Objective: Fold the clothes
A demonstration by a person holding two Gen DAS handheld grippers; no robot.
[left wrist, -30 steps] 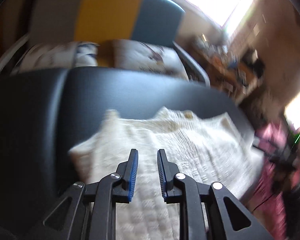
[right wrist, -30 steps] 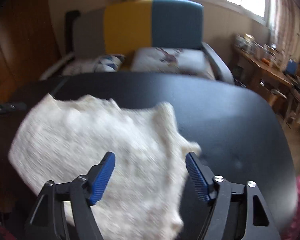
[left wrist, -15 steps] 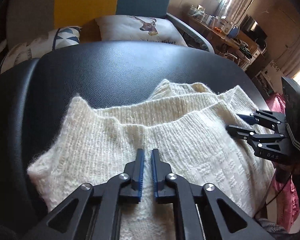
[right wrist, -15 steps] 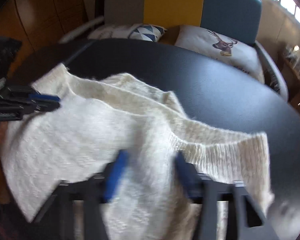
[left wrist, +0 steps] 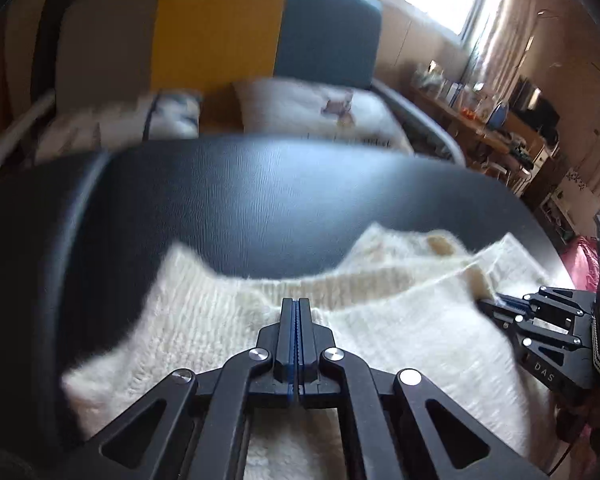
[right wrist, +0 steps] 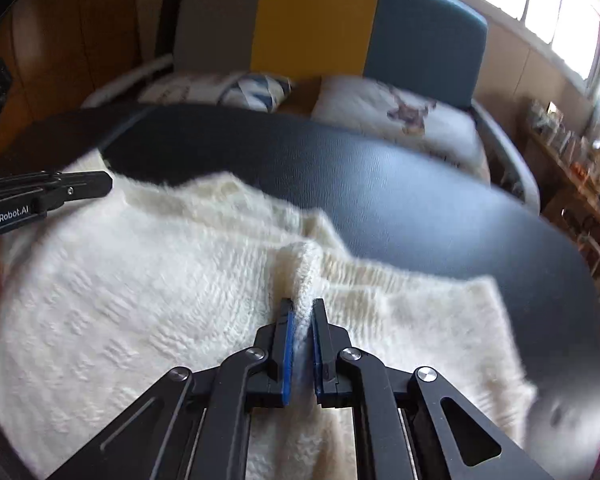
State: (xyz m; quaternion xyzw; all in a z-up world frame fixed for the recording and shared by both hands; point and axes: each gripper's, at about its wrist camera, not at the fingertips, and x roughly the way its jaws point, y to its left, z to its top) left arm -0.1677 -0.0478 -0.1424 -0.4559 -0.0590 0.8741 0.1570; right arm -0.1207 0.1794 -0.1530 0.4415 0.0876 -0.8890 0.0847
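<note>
A cream knit sweater (left wrist: 400,340) lies spread on the black padded table (left wrist: 260,208). My left gripper (left wrist: 296,306) rests on its folded far edge with the jaws pressed fully together, and no fabric shows between the pads. In the right wrist view it reaches the sweater's (right wrist: 140,300) left corner as the left gripper (right wrist: 104,185). My right gripper (right wrist: 302,308) is closing, and its blue pads pinch a raised ridge of the knit. The left wrist view shows the right gripper (left wrist: 486,304) at the sweater's right edge.
Behind the table (right wrist: 420,200) stands a sofa with a grey, yellow and blue back (left wrist: 220,28) and cushions (left wrist: 320,108). A cluttered wooden shelf (left wrist: 480,120) runs along the right wall under bright windows. Something pink (left wrist: 580,256) lies past the table's right edge.
Both grippers came down onto the sweater. The left jaws closed fully together. The right jaws went from wide apart to pinching a ridge of the knit.
</note>
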